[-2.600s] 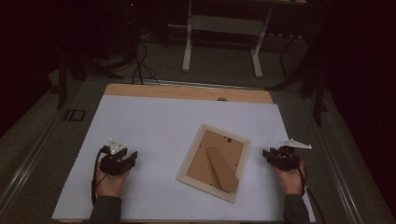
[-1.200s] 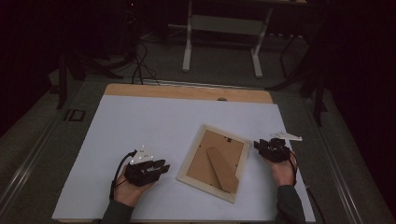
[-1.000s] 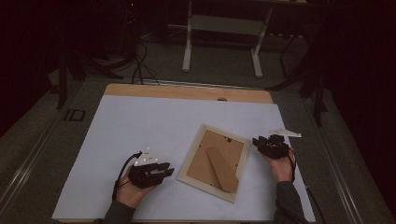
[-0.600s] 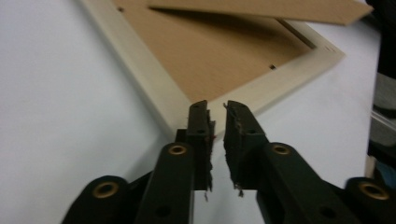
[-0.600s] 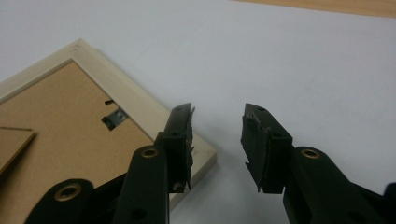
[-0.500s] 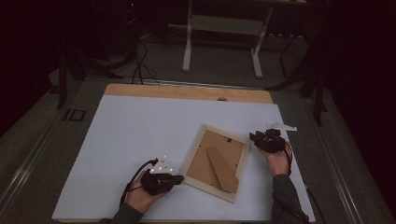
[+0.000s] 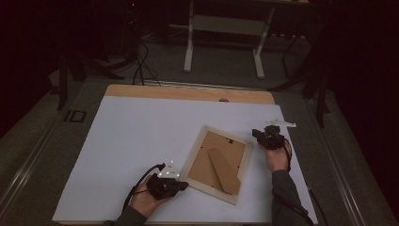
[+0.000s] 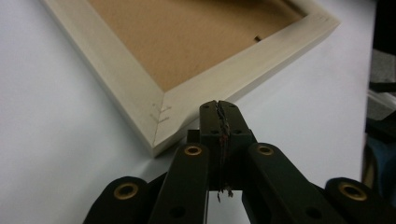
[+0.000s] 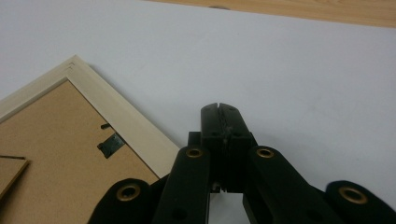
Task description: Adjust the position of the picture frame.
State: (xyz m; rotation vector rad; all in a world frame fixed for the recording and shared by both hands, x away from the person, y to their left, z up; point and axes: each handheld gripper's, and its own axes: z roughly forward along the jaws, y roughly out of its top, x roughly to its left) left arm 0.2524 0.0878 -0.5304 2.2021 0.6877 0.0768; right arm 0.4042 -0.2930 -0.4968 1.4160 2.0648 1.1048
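Observation:
A pale wooden picture frame (image 7: 207, 162) lies face down on the white sheet (image 7: 141, 136), its brown backing and fold-out stand (image 7: 225, 170) facing up. My left gripper (image 7: 184, 186) rests at the frame's near left corner, jaws shut with nothing between them. In the left gripper view the shut tips (image 8: 219, 106) sit just short of the frame's corner (image 8: 161, 119). My right gripper (image 7: 256, 133) is beside the frame's far right corner. Its jaws have just been closing and are shut (image 9: 219, 108) on nothing, with the frame's edge (image 9: 116, 116) to their left.
The white sheet covers a wooden table whose bare strip (image 7: 188, 92) shows at the far edge. A small metal clip (image 9: 110, 143) sits on the backing near the right gripper. Beyond the table are a stand's legs (image 7: 190, 47) and cables on a dark floor.
My left hand has moved right, up to the frame's near left corner. My right hand has moved away from me along the frame's right side to its far corner.

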